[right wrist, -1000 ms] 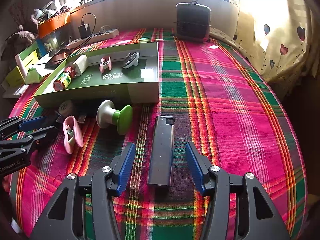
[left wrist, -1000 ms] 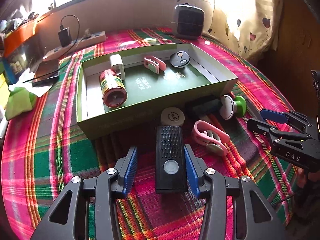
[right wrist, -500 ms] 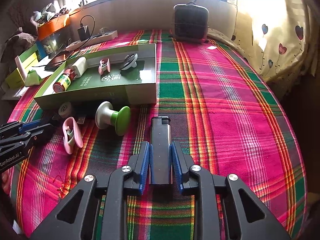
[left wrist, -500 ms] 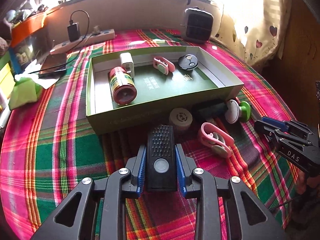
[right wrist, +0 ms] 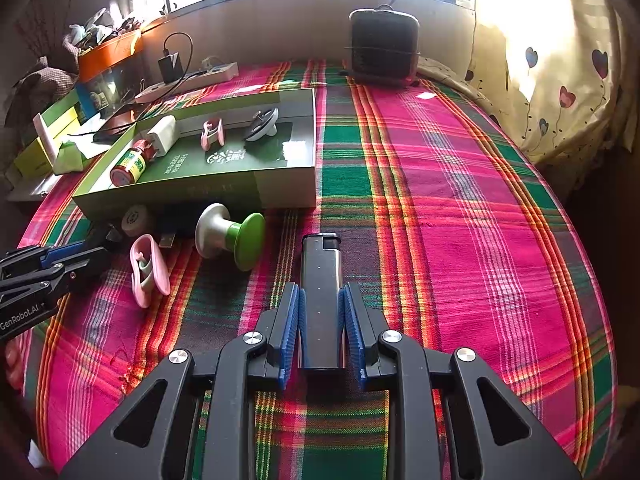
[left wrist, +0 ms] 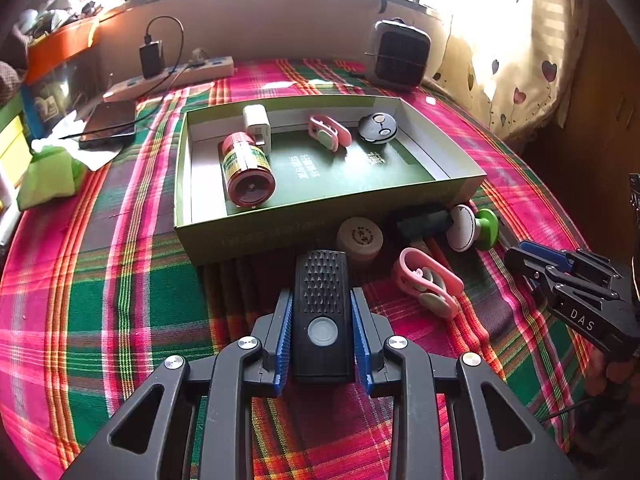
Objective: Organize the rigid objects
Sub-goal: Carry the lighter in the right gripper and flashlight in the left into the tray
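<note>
**Both jaws clamped, box half filled**

My left gripper points low and forward over the plaid cloth, toward the near wall of the box. Its jaws are closed tight on a black remote, blue pads pressed to both long sides, the studded end sticking out ahead. I cannot tell whether the remote is clear of the cloth.

My right gripper sits further right, level and aimed at the far heater. Its jaws are drawn in on a dark lighter, gripping the lower half, with the metal head pointing away from me. In the left view its fingertips reach in from the right edge.

The green box lies open on the cloth. Inside, left to right: a red-capped bottle on its side, a white plug touching its far end, a pink clip, and a black disc near the right wall.

Outside, along the box's near wall: a round beige tin, a dark block partly in shadow, then a white-and-green knob on its side. A second pink clip lies just nearer me, between the two grippers.

Left of the box, by the cloth's edge, sit a phone and a power strip.
</note>
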`<state>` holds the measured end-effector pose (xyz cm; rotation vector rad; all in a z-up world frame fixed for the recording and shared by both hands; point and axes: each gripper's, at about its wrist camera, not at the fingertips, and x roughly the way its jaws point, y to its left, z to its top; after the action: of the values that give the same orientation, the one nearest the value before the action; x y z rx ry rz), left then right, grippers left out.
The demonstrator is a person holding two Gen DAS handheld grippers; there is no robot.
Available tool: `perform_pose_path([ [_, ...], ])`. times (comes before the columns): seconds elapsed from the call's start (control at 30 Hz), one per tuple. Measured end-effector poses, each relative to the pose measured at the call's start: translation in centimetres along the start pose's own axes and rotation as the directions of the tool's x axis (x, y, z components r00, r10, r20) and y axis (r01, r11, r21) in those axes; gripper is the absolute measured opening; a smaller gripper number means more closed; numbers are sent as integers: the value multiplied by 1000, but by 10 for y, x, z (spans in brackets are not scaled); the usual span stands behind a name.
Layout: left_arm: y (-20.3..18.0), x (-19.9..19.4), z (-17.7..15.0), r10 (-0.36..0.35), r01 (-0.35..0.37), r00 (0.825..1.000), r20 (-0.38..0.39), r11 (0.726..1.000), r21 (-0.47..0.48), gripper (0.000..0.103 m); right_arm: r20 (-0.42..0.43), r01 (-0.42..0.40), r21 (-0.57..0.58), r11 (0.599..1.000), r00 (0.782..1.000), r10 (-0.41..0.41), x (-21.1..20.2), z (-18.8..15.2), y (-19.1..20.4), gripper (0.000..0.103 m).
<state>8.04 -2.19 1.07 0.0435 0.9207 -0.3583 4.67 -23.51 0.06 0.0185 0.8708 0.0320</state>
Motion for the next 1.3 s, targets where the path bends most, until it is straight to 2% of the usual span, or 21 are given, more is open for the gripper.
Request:
perform_pose_path([
  [0.67, -1, -24, 15, -21, 22, 999, 45, 999, -30, 26, 66, -47, 0, 999, 997, 47, -24, 18, -3, 24],
  [0.97, -4, -31, 40, -21, 23, 996, 87, 1000, -16, 26, 91, -87, -22, 996, 992, 88, -28, 46, 0, 24],
  [1.3, 0, -12, 68, -28, 31, 996, 79, 999, -32, 26, 86, -132, -36, 991, 987, 135, -12, 78, 5, 24],
])
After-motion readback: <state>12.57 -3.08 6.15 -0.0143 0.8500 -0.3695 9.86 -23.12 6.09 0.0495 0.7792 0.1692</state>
